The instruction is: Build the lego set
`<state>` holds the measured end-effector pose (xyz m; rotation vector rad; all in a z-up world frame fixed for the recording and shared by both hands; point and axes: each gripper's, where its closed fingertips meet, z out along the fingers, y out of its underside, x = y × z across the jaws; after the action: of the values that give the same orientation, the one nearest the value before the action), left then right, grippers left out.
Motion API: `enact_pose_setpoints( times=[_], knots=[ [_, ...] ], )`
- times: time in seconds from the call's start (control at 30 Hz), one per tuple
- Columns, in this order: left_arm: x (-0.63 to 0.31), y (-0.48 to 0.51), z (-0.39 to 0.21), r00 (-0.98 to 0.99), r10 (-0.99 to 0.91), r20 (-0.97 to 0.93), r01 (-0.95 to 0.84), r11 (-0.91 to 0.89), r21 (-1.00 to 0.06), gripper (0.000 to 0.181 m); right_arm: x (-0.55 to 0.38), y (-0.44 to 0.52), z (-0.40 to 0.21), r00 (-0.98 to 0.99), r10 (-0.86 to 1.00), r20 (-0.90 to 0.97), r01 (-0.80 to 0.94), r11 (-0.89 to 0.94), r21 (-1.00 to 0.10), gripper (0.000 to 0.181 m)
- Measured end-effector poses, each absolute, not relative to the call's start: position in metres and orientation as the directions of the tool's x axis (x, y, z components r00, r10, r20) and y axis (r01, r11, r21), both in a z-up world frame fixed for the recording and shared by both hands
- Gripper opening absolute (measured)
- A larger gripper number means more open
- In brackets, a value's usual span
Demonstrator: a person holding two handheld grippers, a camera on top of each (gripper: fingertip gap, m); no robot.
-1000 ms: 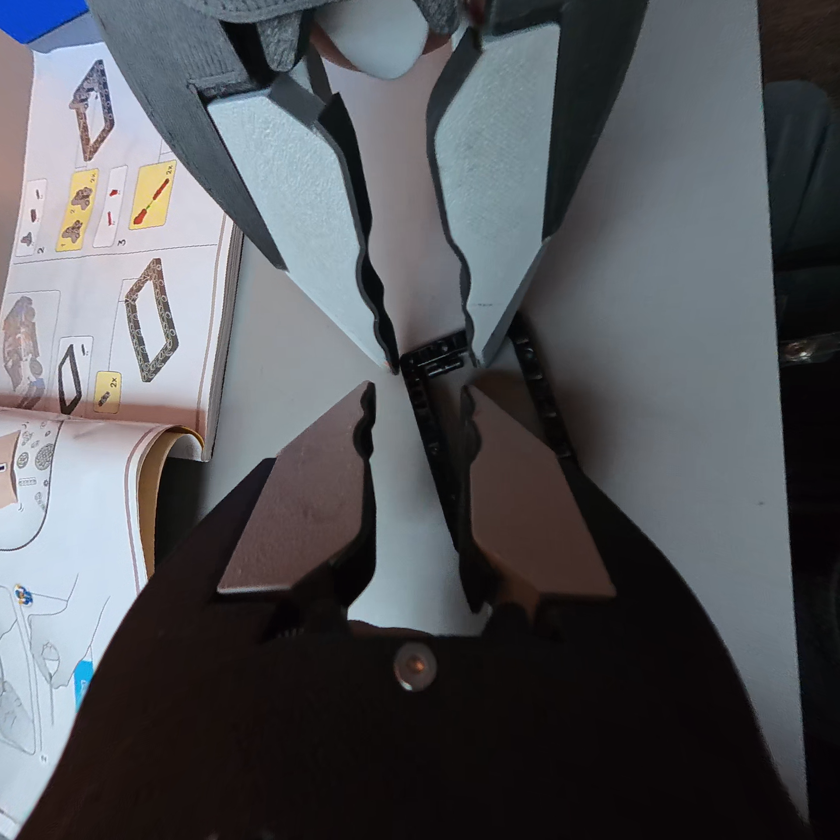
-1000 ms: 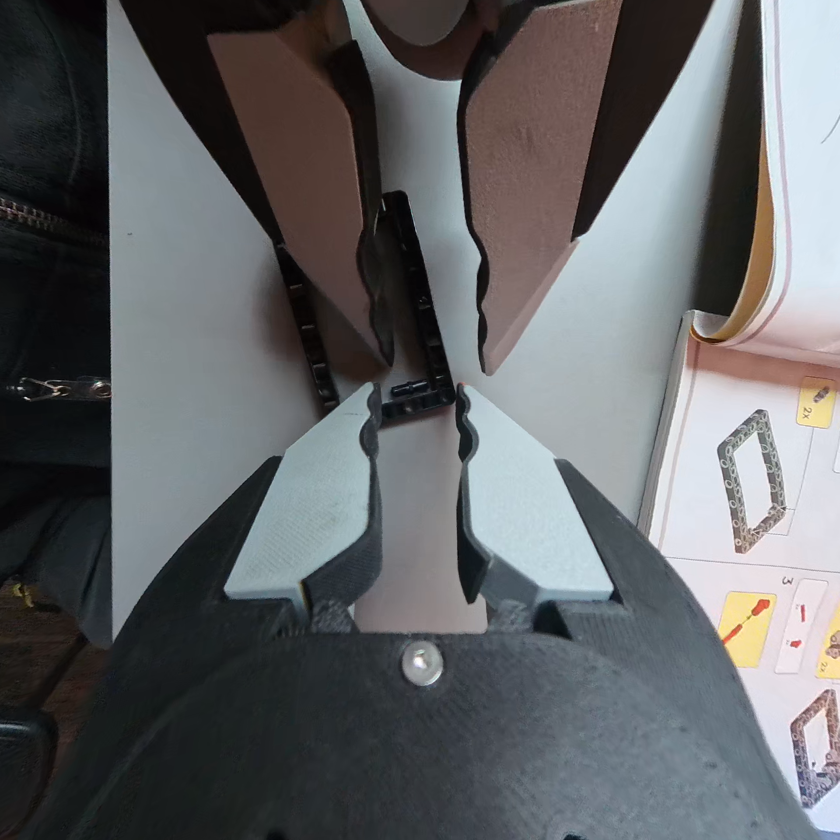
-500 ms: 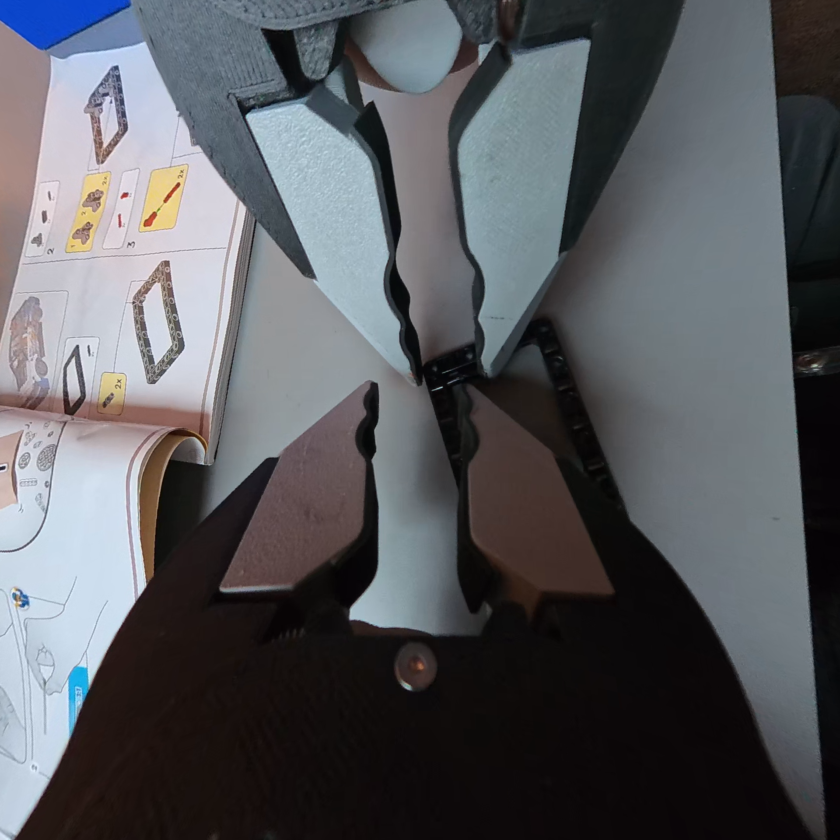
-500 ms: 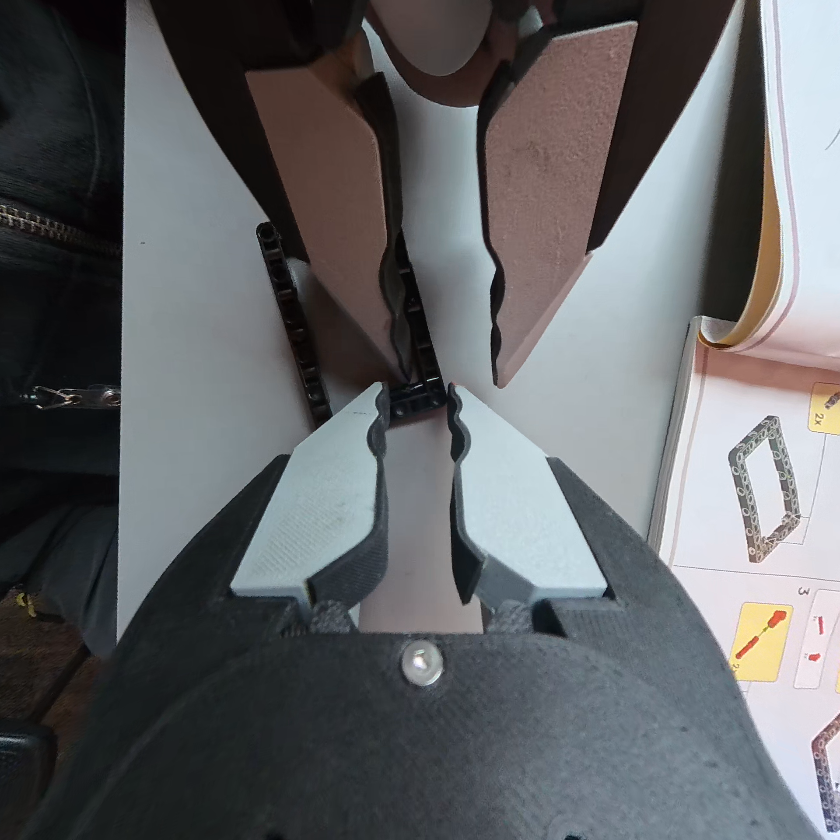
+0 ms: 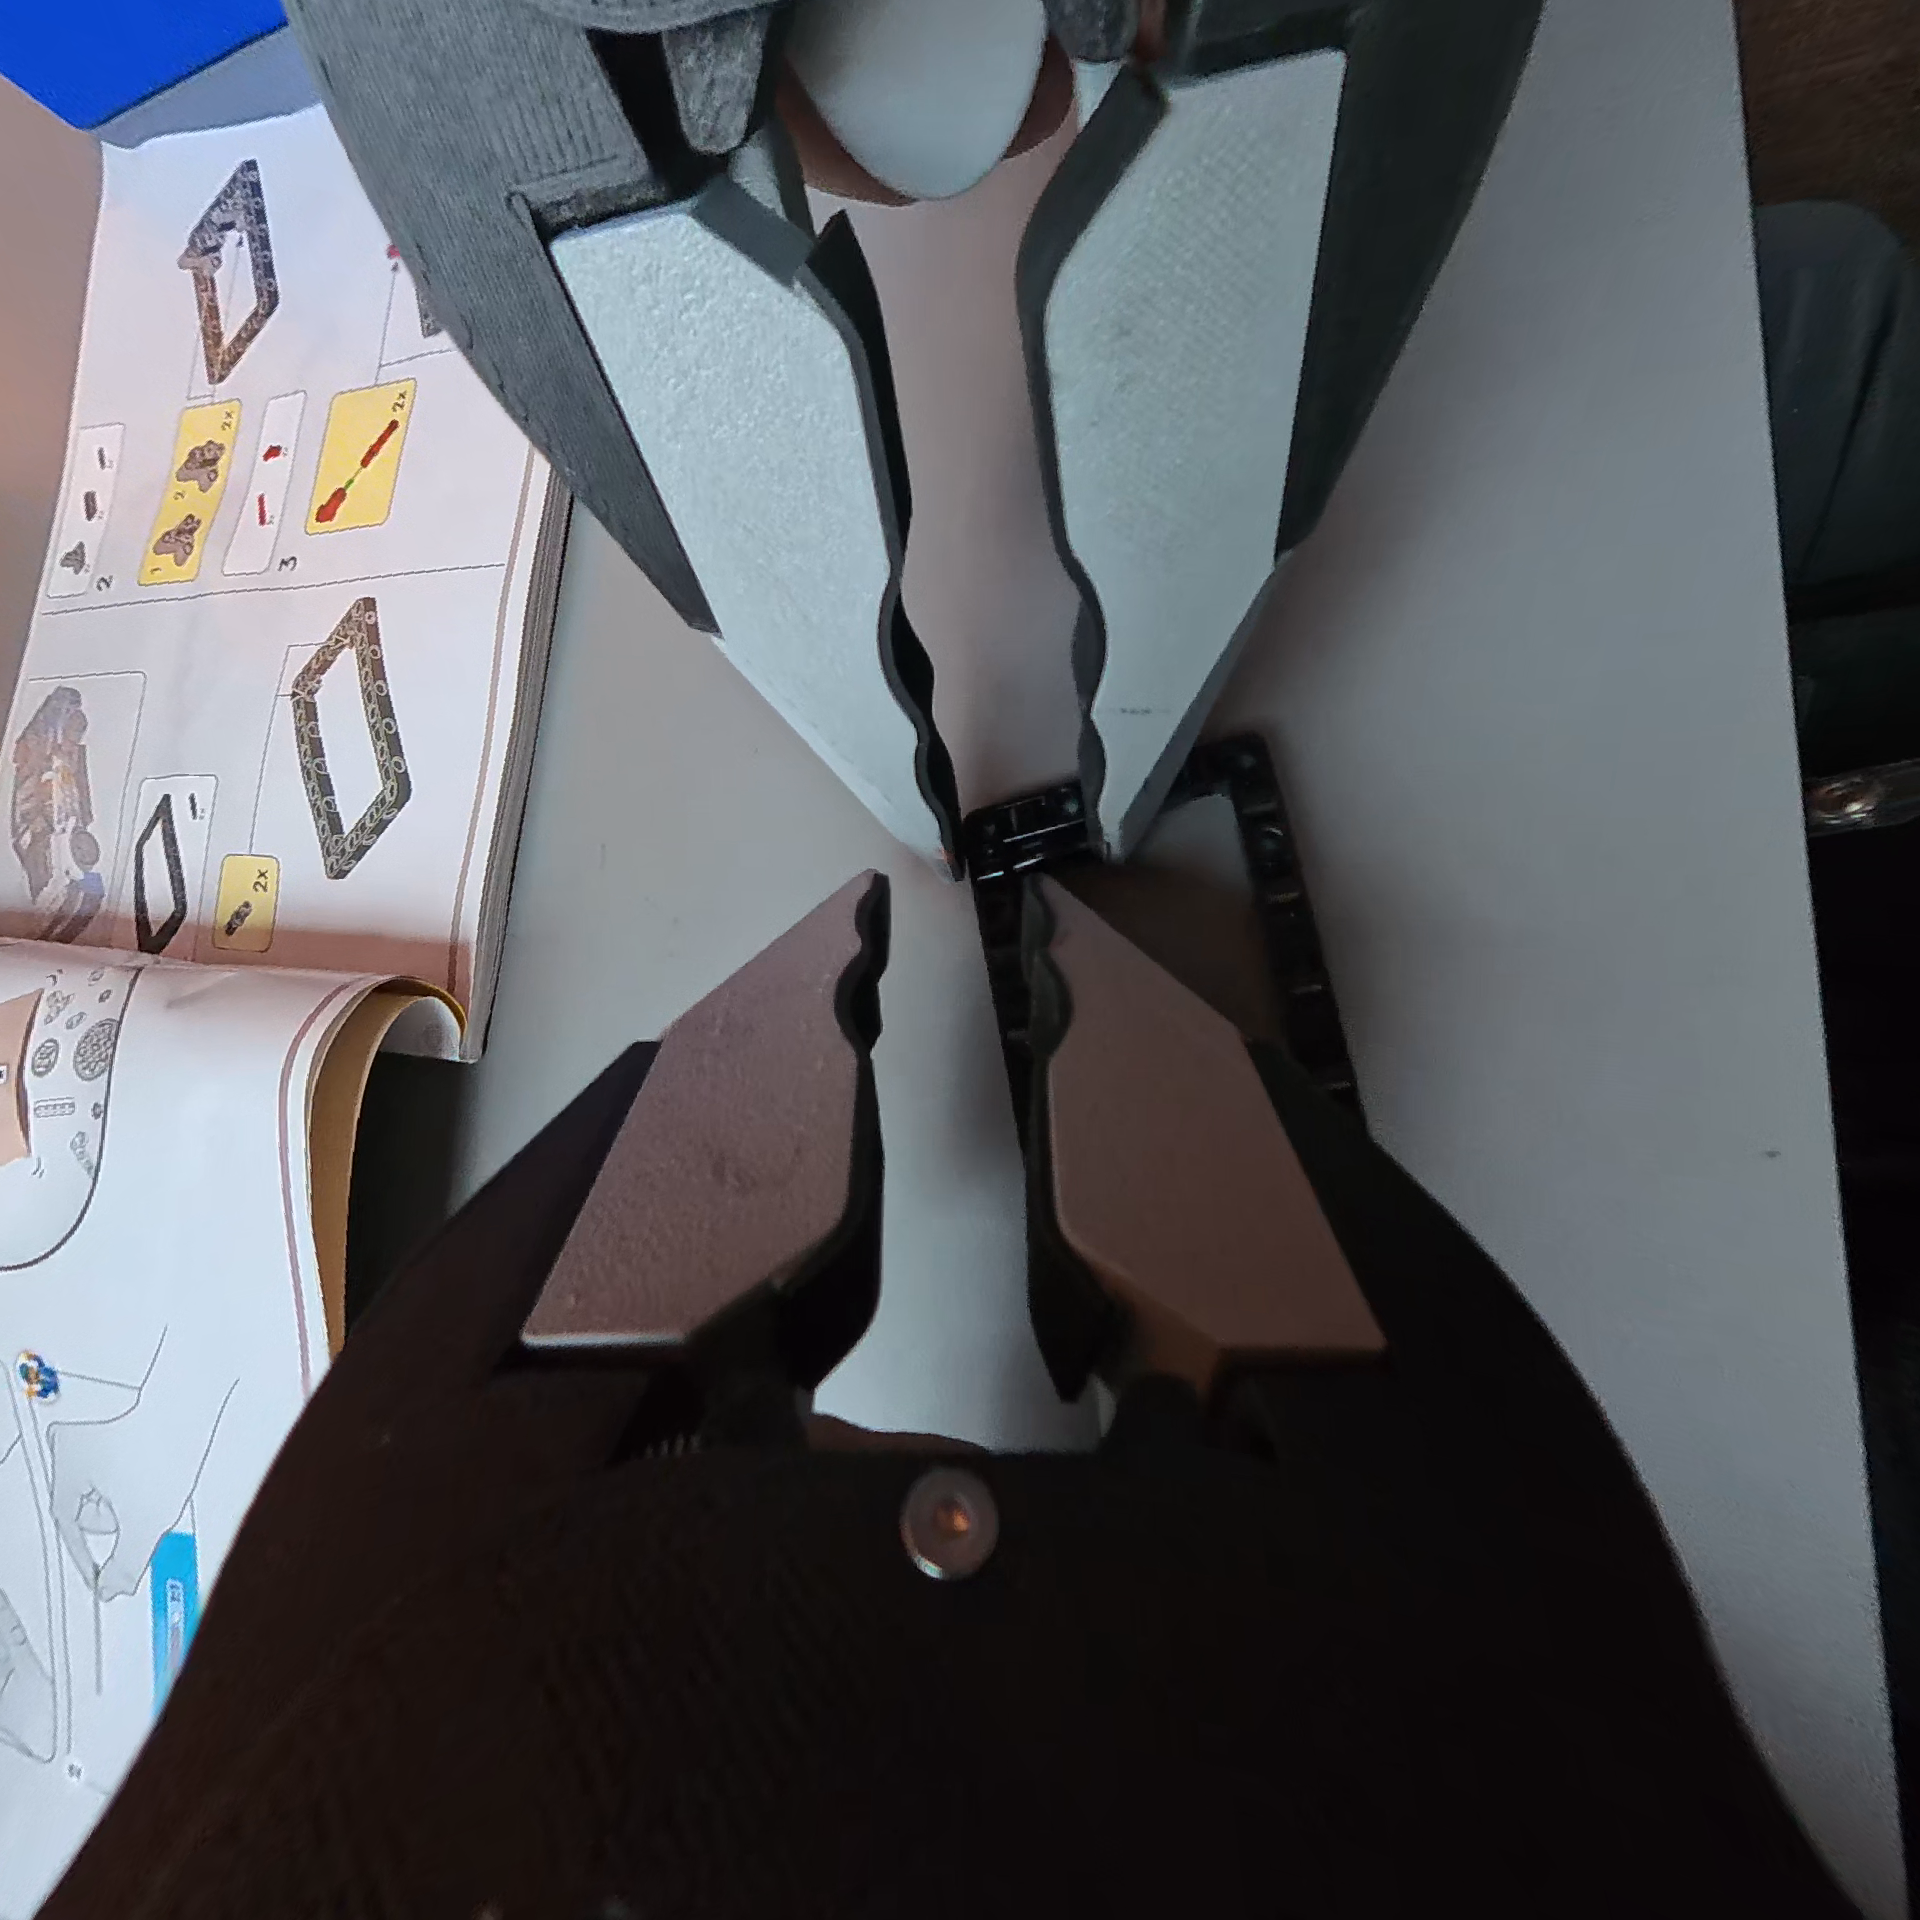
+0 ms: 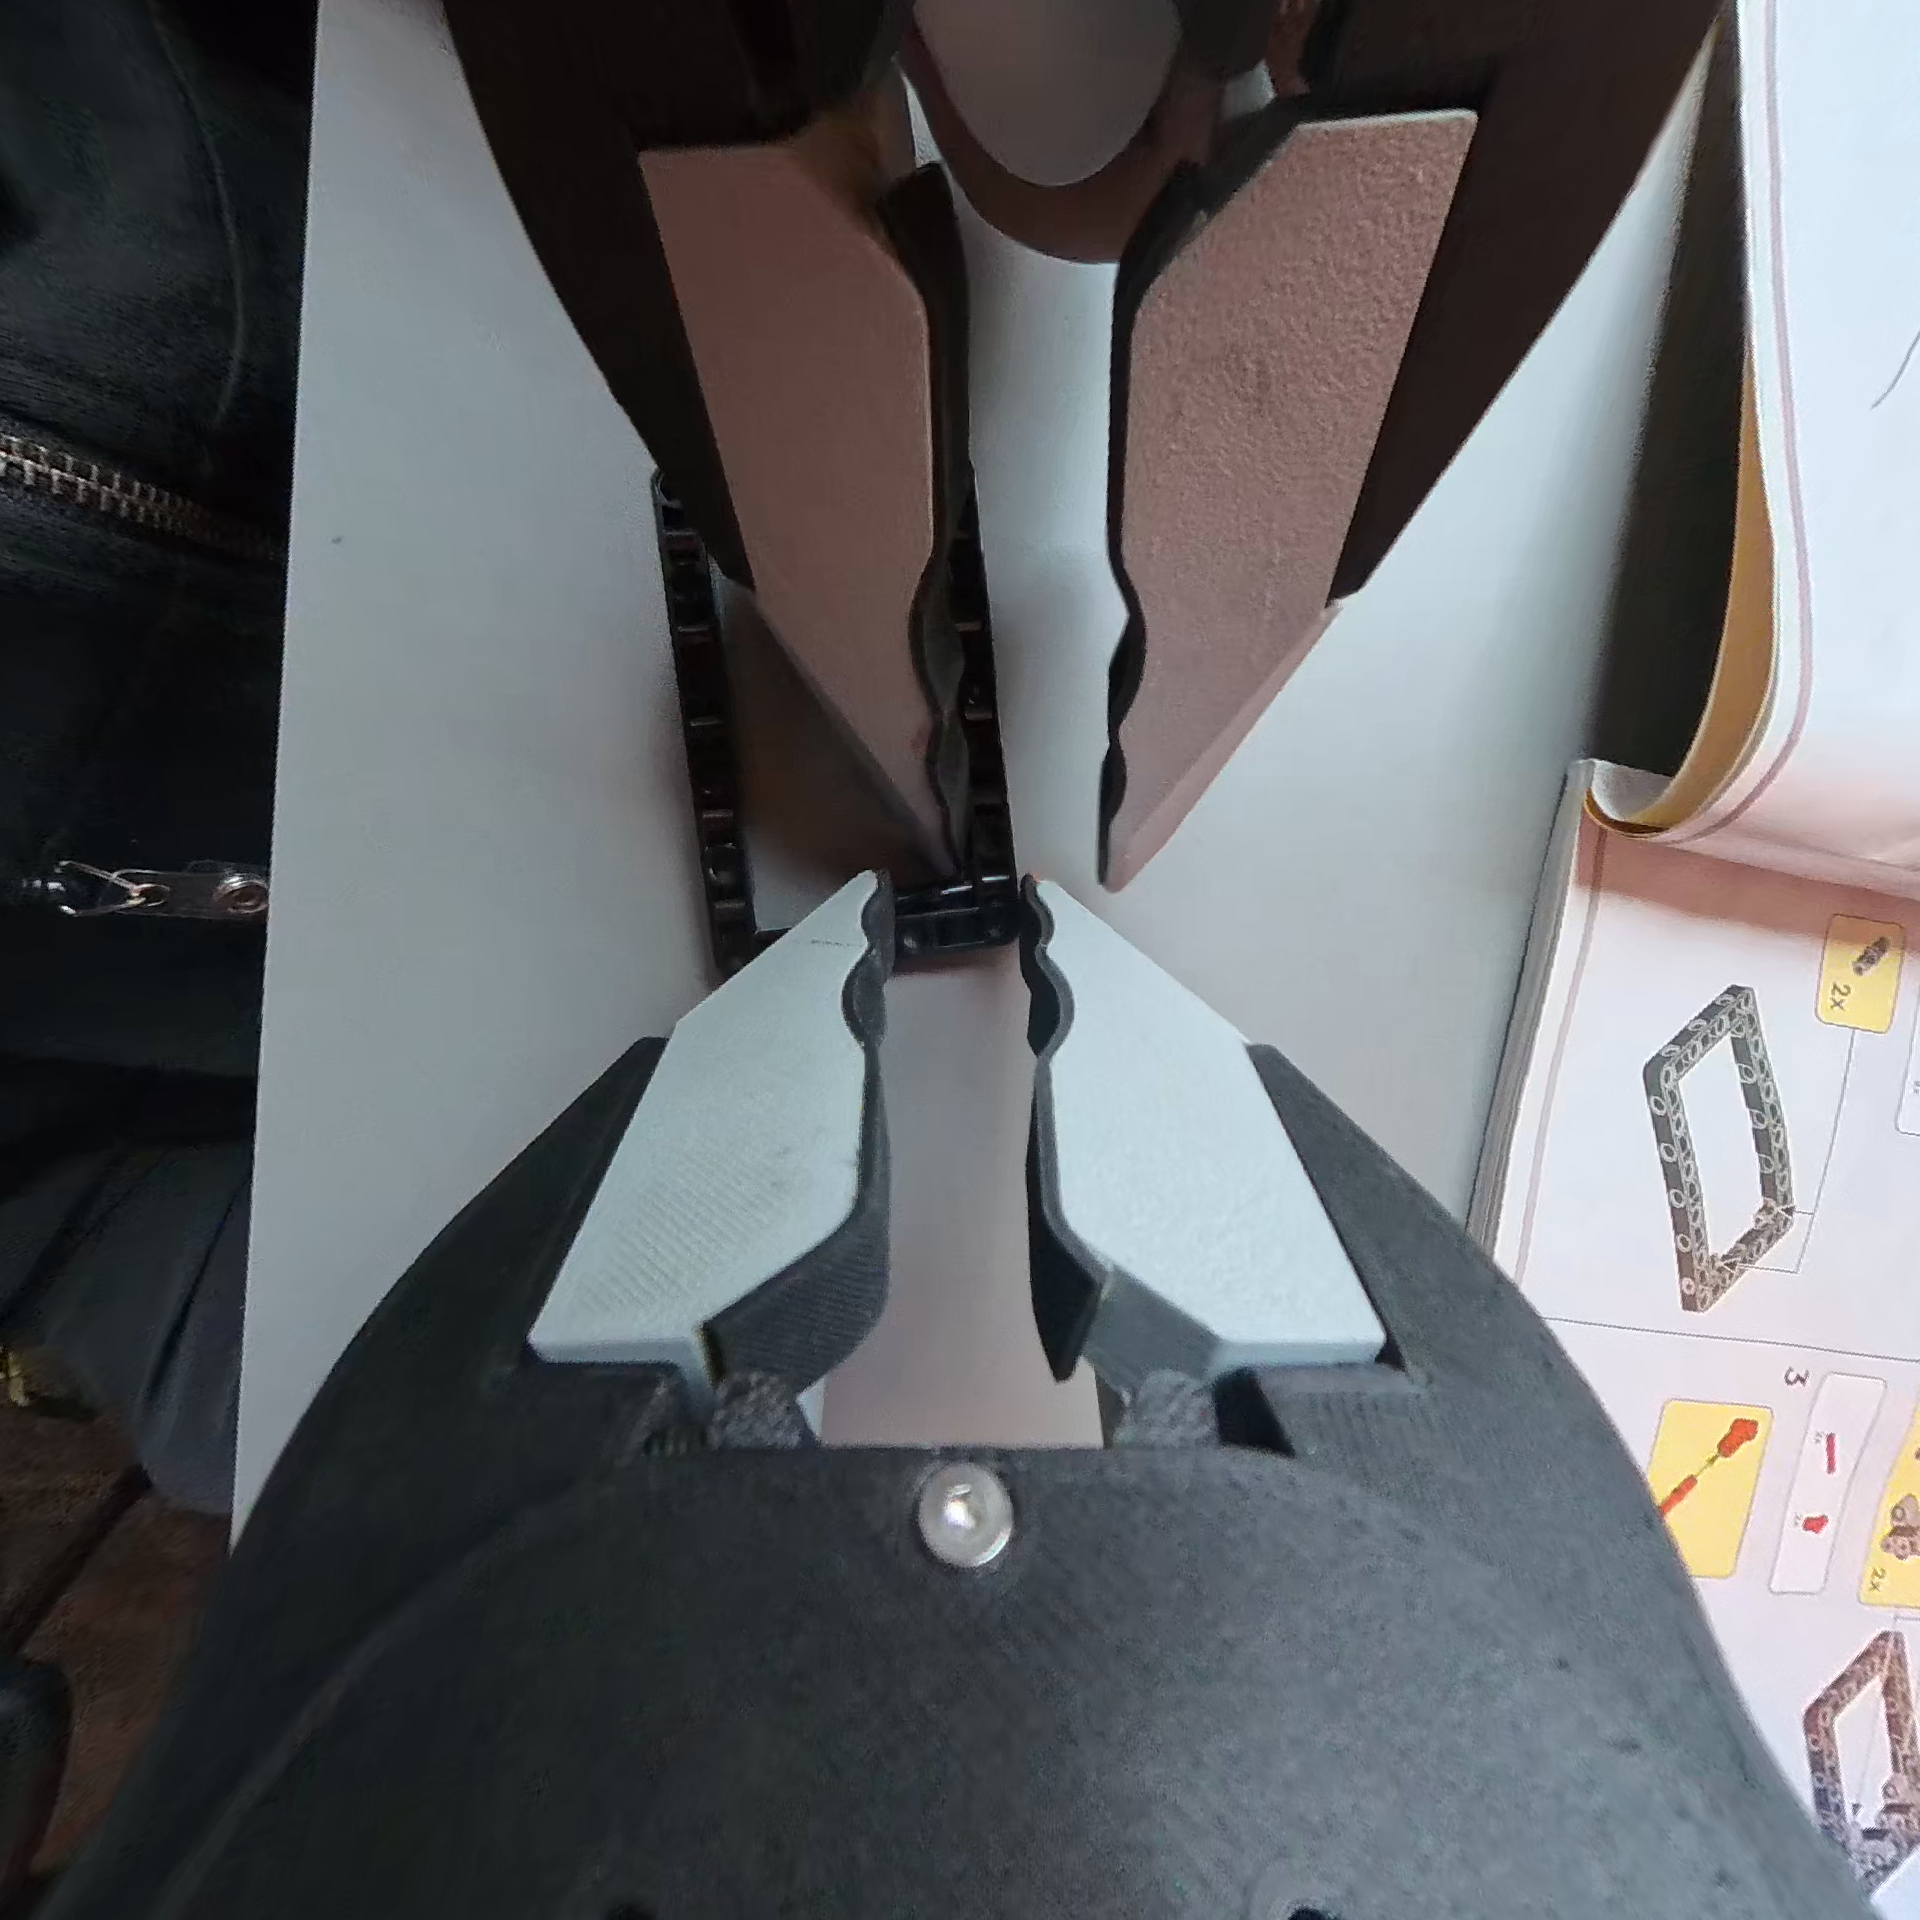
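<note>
A black L-shaped beam (image 5: 1000,966) lies on the white table (image 5: 1507,935). My right gripper (image 6: 956,888), with grey pads, is shut on the beam's short arm (image 6: 954,923); it also shows in the left wrist view (image 5: 1023,847). My left gripper (image 5: 961,894), with brown pads, faces it tip to tip and is open. The beam's long arm (image 6: 985,707) runs along the inner edge of one brown finger (image 6: 831,468); the other finger stands apart. A second black L-shaped beam (image 5: 1288,914) lies beside them, partly under the fingers; it also shows in the right wrist view (image 6: 701,707).
An open instruction booklet (image 5: 260,623) lies on one side of the table, also in the right wrist view (image 6: 1714,1143). A blue box corner (image 5: 104,52) is behind it. The table edge (image 5: 1787,935) is close on the other side, with a dark zipped bag (image 6: 125,499) beyond. Left and right tips are no more than a few centimetres apart.
The right gripper's fingers have closed in onto the beam's short arm. The two grippers have drawn a little closer together, and the beam's long arm now lies against one brown finger.
</note>
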<state>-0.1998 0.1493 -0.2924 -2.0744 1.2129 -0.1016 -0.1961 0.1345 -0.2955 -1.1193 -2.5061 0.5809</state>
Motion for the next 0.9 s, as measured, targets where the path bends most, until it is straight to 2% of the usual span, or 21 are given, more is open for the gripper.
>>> enact_pose_setpoints(
  times=[0.03, 0.13, 0.43, 0.9],
  knots=[
    [-0.1992, 0.1484, -0.2928, 0.551, -0.789, -0.270, -0.728, -0.297, -0.619, 0.021, -0.1961, 0.1346, -0.2955, -0.634, 0.761, 0.138, 0.621, 0.608, -0.494, 0.021],
    [-0.1970, 0.1457, -0.2940, 0.536, -0.805, -0.254, -0.729, -0.290, -0.620, 0.014, -0.1957, 0.1342, -0.2955, -0.636, 0.758, 0.142, 0.613, 0.609, -0.504, 0.021],
    [-0.1965, 0.1435, -0.2956, 0.565, -0.798, -0.211, -0.701, -0.329, -0.633, 0.008, -0.1967, 0.1355, -0.2956, -0.634, 0.755, 0.166, 0.598, 0.615, -0.513, 0.020],
    [-0.1967, 0.1445, -0.2957, 0.559, -0.795, -0.234, -0.718, -0.324, -0.616, 0.007, -0.1959, 0.1352, -0.2952, -0.646, 0.735, 0.204, 0.567, 0.642, -0.517, 0.020]
  ],
)
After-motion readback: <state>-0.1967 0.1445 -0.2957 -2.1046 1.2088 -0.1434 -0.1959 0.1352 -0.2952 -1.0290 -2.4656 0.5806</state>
